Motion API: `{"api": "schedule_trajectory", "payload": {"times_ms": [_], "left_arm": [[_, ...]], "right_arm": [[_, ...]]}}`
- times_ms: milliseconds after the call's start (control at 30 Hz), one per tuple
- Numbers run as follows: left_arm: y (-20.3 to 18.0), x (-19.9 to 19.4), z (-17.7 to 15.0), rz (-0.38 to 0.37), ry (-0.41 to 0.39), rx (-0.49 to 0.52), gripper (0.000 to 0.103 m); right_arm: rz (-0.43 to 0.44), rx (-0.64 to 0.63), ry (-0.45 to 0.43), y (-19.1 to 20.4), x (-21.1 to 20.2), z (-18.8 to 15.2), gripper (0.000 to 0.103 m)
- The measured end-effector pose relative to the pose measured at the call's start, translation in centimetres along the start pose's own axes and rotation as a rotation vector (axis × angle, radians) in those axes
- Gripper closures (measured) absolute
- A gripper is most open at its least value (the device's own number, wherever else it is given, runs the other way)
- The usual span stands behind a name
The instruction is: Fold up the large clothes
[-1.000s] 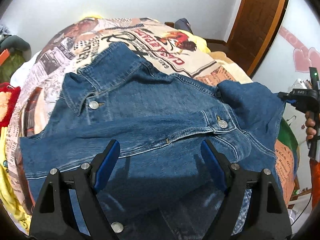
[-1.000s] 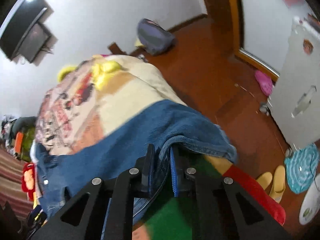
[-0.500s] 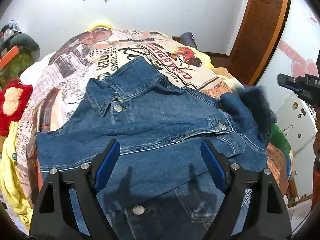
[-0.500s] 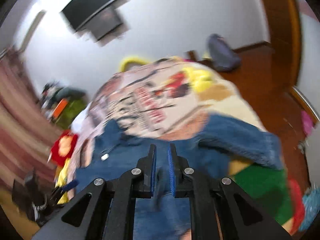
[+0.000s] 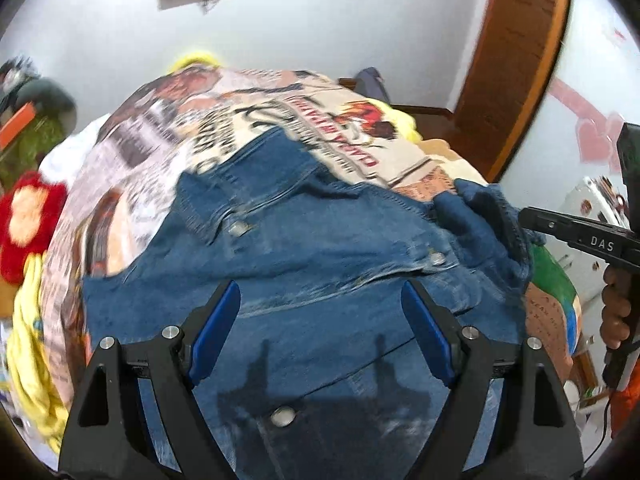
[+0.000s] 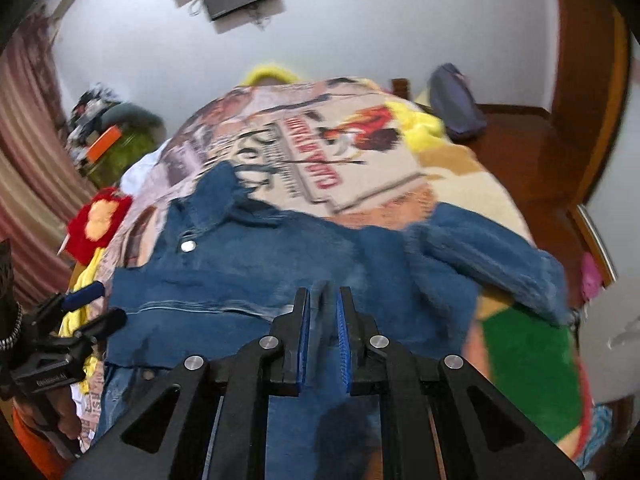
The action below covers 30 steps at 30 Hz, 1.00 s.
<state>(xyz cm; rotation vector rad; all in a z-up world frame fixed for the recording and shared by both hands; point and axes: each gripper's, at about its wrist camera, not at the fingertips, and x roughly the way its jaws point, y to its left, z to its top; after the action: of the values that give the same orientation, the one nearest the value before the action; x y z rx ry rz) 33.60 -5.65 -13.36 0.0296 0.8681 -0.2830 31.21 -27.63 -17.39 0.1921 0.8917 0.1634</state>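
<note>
Now the denim jacket [image 5: 320,264] lies spread on the printed bedspread [image 5: 160,152], its right sleeve [image 6: 492,252] bunched near the edge; the left gripper [image 5: 320,332] hovers wide and empty, the right gripper [image 6: 323,320] nearly closed, seemingly on nothing; risk: that loose sleeve could slide off, spoiling the fold.

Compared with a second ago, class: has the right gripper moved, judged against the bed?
Yes. The right gripper has swung from the bed's door-side edge toward the middle of the denim jacket, away from the wooden door.
</note>
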Motion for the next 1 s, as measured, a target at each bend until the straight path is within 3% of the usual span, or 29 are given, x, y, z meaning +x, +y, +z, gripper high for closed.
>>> {"api": "schedule_trajectory", "payload": {"times_ms": [267, 533, 767, 800, 867, 900, 967, 1000], "left_arm": [[-8.7, 4.6, 4.5, -0.125, 0.062, 0.166, 0.02], [-16.5, 11.6, 7.9, -0.233, 0.186, 0.25, 0.02], [-20.6, 17.7, 8.7, -0.161, 0.281, 0.373, 0.02], [-20.6, 18.5, 8.7, -0.161, 0.298, 0.37, 0.024], [-20.7, 19.7, 8.5, -0.162, 0.321, 0.362, 0.041], [-20.7, 20.1, 8.4, -0.173, 0.333, 0.359, 0.057], [-20.9, 20.8, 8.3, -0.164, 0.339, 0.356, 0.069], [-21.0, 20.9, 8.2, -0.152, 0.329, 0.361, 0.08]], "right_arm": [[-0.113, 0.132, 0.026, -9.6, -2.8, -2.1, 0.093], [-0.078, 0.321, 0.094, -15.5, -1.4, -5.7, 0.093], [-0.047, 0.392, 0.12, -16.8, 0.0, -7.2, 0.093], [-0.048, 0.394, 0.122, -16.9, 0.1, -7.3, 0.093], [-0.048, 0.397, 0.122, -16.9, 0.2, -7.4, 0.093], [-0.045, 0.401, 0.121, -17.0, 0.3, -7.5, 0.093], [-0.037, 0.415, 0.121, -17.2, 0.5, -7.4, 0.093], [-0.033, 0.425, 0.123, -17.3, 0.7, -7.4, 0.093]]}}
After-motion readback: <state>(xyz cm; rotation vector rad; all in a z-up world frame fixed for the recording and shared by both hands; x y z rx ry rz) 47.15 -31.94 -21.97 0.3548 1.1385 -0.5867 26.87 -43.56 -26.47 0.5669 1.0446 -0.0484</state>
